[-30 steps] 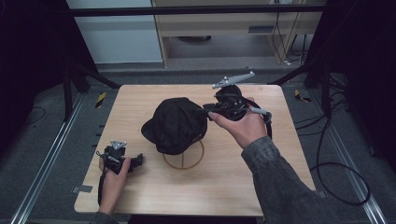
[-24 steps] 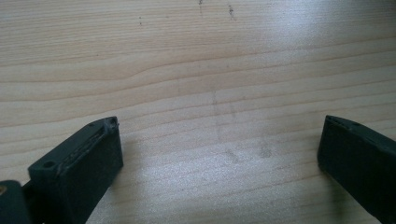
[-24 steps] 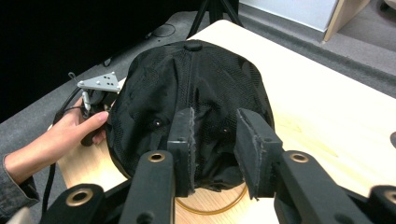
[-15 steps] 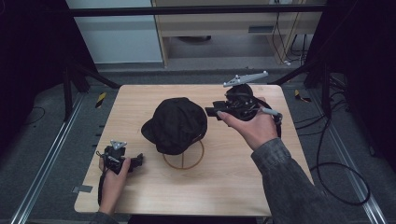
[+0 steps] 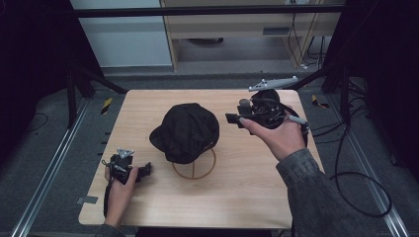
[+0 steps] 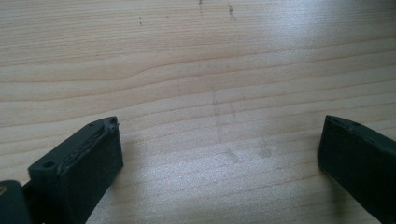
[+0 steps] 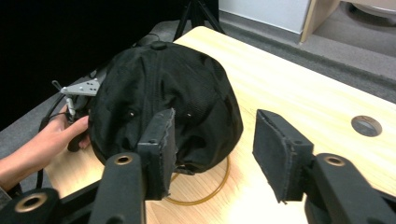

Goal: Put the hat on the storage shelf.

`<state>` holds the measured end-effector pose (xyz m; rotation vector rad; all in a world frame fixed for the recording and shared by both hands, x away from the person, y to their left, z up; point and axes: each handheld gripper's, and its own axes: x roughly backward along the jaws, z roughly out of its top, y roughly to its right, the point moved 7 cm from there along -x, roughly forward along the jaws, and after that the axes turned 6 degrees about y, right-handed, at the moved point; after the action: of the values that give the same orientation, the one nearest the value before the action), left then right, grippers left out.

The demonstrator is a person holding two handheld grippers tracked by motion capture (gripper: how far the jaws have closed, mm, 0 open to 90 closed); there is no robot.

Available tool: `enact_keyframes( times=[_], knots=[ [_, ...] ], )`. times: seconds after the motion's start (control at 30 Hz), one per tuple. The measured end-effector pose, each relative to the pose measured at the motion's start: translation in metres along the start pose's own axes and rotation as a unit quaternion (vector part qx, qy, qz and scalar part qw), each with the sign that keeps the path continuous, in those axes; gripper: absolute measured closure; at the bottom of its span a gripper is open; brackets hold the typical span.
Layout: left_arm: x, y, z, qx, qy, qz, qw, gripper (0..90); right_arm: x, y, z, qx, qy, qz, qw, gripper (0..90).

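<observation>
Black cap (image 5: 187, 131) sits on a thin ring stand (image 5: 194, 166) mid-counter (image 5: 247, 197), brim pointing toward the left side in the high view, crown domed and upright. In the right gripper view the cap (image 7: 163, 102) hangs square over the ring (image 7: 205, 193), rear panel facing the camera

Right gripper (image 5: 232, 118) is just off the cap's right side, apart from it, jaws half spread and they've just been opening; nothing between them. Reads as a release after seating the cap, or a regrip setup

To do it well: keep the jaws spread while near the fabric so a pad doesn't snag the rear panel and drag the cap off the ring. If regripping, take the rear rim low, not the soft crown, which would likely just dent

Left gripper (image 5: 143, 170) rests near the counter's front left, well apart from the cap, jaws wide over bare wood (image 6: 210, 93), holding nothing. Leave it parked unless the stand needs steadying
</observation>
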<state>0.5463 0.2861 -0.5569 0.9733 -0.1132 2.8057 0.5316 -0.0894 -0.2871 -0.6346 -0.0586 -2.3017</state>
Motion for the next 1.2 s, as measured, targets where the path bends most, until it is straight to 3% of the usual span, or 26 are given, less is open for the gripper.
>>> enact_keyframes(
  times=[0.2, 0.3, 0.57, 0.67, 0.87, 1.2],
  knots=[
    [0.0, 0.0, 0.0, 0.0, 0.0, 0.0, 1.0, 0.0, 0.007, 0.006, -0.001, -0.006, 0.005, -0.01, 0.9999, 40.4],
    [0.0, 0.0, 0.0, 0.0, 0.0, 0.0, 1.0, 0.0, 0.009, 0.01, -0.003, -0.008, 0.006, -0.018, 0.9998, 32.0],
    [0.0, 0.0, 0.0, 0.0, 0.0, 0.0, 1.0, 0.0, 0.015, 0.027, -0.007, -0.027, 0.011, -0.066, 0.9974, 10.5],
    [0.0, 0.0, 0.0, 0.0, 0.0, 0.0, 1.0, 0.0, 0.019, 0.035, -0.008, -0.03, 0.021, -0.079, 0.9962, 7.0],
    [0.0, 0.0, 0.0, -0.001, -0.001, 0.0, 1.0, 0.0, 0.03, 0.052, -0.016, -0.03, 0.034, -0.096, 0.9944, 5.9],
    [0.0, 0.0, 0.0, -0.001, -0.001, 0.0, 1.0, 0.0, 0.05, 0.081, -0.039, -0.052, 0.038, -0.124, 0.9901, 8.7]
  ],
)
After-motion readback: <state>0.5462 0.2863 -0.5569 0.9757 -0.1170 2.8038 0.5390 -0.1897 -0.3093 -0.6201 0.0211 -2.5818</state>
